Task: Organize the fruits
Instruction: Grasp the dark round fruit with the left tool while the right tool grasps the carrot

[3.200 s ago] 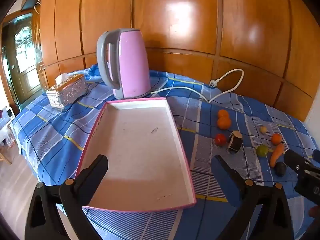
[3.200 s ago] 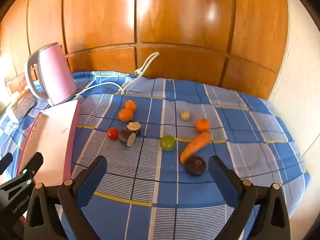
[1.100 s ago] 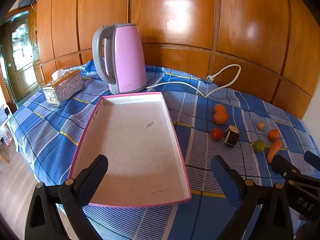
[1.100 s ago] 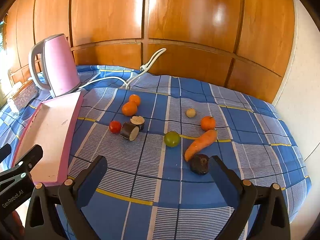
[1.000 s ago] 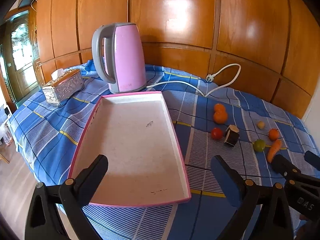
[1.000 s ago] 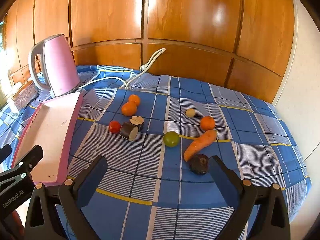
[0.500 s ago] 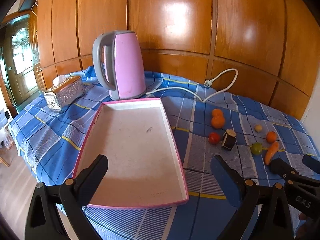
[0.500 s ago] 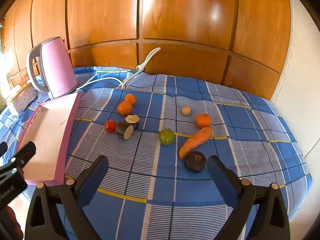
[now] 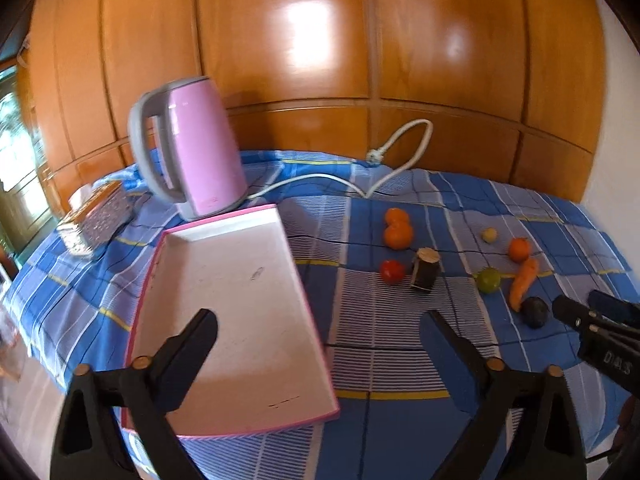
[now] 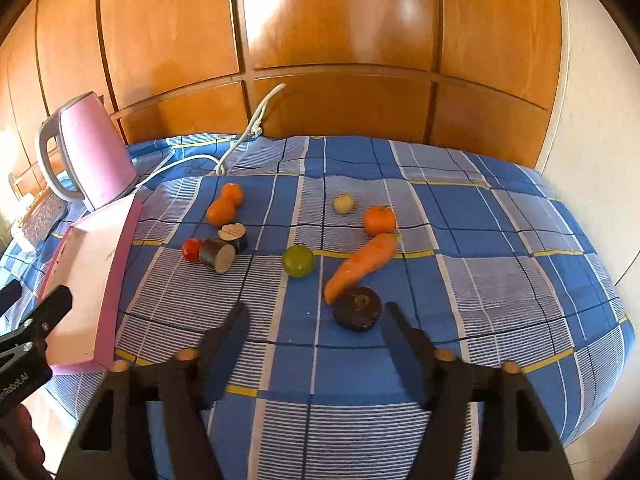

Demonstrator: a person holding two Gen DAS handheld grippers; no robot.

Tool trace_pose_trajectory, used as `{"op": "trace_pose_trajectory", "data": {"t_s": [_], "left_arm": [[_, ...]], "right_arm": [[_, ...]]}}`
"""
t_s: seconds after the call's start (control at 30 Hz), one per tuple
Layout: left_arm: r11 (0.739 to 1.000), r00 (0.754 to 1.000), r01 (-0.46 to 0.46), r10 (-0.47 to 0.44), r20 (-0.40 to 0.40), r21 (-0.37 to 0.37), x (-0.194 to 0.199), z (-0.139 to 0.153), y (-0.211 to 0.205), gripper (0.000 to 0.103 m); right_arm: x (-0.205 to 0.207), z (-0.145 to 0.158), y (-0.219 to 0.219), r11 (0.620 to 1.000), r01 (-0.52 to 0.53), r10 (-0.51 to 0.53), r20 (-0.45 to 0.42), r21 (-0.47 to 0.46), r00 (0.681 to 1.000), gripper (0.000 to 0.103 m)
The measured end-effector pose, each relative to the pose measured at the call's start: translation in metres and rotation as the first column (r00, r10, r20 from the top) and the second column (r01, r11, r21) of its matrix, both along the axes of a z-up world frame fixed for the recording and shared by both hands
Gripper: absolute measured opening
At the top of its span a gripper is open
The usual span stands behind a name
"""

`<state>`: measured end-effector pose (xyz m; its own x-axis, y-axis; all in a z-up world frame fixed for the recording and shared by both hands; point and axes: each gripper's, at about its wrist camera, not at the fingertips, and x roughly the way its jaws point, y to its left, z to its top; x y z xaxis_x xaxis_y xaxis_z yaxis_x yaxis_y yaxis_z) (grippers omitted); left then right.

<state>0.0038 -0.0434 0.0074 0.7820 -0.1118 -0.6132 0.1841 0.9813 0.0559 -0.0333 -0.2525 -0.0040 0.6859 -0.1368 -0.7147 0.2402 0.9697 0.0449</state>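
Fruit and vegetables lie loose on the blue checked cloth: two oranges (image 10: pixel 222 210), a red tomato (image 10: pixel 192 249), two dark cut pieces (image 10: pixel 218 255), a green fruit (image 10: pixel 298 261), a carrot (image 10: pixel 360 266), another orange (image 10: pixel 379 220), a small pale fruit (image 10: pixel 343 204) and a dark round fruit (image 10: pixel 357 309). An empty pink-rimmed tray (image 9: pixel 236 312) lies to their left. My right gripper (image 10: pixel 314 322) is open, just short of the dark round fruit. My left gripper (image 9: pixel 320 334) is open and empty above the tray's near right edge. The right gripper (image 9: pixel 592 320) shows in the left wrist view.
A pink kettle (image 9: pixel 192 148) stands behind the tray, its white cord (image 9: pixel 384 168) trailing across the cloth. A silver tissue box (image 9: pixel 96 216) sits at far left. Wooden panelling (image 10: pixel 320 60) backs the table. The cloth's edge drops off at right and front.
My right gripper's jaws have narrowed and it has moved forward toward the dark round fruit. The left wrist view has swung right, so the fruit sits more central.
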Motion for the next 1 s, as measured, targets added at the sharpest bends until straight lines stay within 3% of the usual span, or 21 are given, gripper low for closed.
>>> {"op": "trace_pose_trajectory", "data": {"t_s": [0.33,0.5,0.6,0.73,1.0], "left_arm": [[0.987,0.982,0.163,-0.162,-0.099,-0.001,0.012,-0.013,-0.04,0.065],[0.974,0.957,0.224,-0.227,-0.18,-0.039,0.023,-0.024,-0.063,0.064],[0.955,0.931,0.286,-0.295,-0.216,-0.071,0.029,-0.028,-0.085,0.047],[0.929,0.903,0.359,-0.369,-0.22,-0.088,0.031,-0.031,-0.118,0.046],[0.867,0.821,0.466,-0.498,-0.281,-0.176,0.031,-0.047,-0.18,0.044]], "right_arm": [[-0.009,-0.016,-0.051,0.988,0.066,-0.059,-0.056,0.139,0.997,0.044],[-0.013,-0.015,-0.065,0.992,0.115,-0.111,-0.071,0.052,0.991,0.044],[-0.017,-0.004,-0.066,0.992,0.121,-0.122,-0.025,-0.024,0.992,0.044],[-0.02,-0.003,-0.084,0.986,0.168,-0.168,-0.03,0.003,0.985,0.044],[-0.029,-0.022,-0.114,0.971,0.229,-0.224,-0.075,0.065,0.972,0.044]]}}
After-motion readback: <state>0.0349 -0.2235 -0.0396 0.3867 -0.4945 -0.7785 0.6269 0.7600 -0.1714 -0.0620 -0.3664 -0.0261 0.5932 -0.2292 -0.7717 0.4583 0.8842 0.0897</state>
